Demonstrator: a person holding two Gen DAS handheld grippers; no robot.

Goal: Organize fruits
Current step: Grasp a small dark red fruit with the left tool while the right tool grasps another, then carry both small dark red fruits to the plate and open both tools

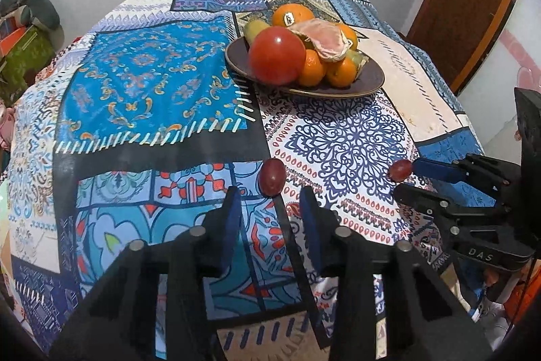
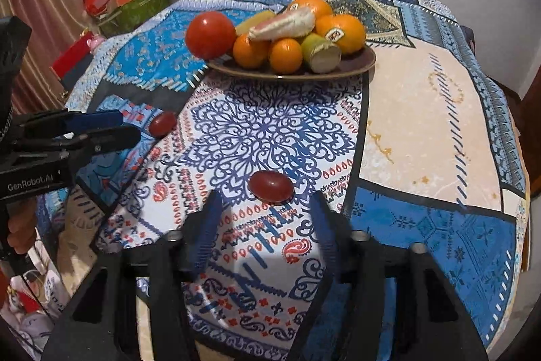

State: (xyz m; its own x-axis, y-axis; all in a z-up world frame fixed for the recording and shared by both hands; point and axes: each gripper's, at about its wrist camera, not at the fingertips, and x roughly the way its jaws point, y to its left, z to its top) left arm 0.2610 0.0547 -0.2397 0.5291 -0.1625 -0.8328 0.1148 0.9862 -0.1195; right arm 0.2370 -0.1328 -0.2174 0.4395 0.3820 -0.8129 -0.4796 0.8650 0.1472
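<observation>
Two red grapes lie loose on the patterned cloth [image 1: 142,83], well short of the plate [image 1: 368,83] heaped with oranges [image 2: 341,29] and a tomato [image 1: 276,54].

The left gripper [image 1: 270,202] is held with its fingers apart; the left grape [image 1: 272,176] sits just beyond the tips, not clamped. The right gripper [image 2: 265,208] is likewise parted, with the right grape [image 2: 271,187] just ahead, untouched.

Step judged: approach for pickup, both sides. Next, each grape must be brought between the pads, gently pinched, then carried to the plate. Grapes may roll.
</observation>
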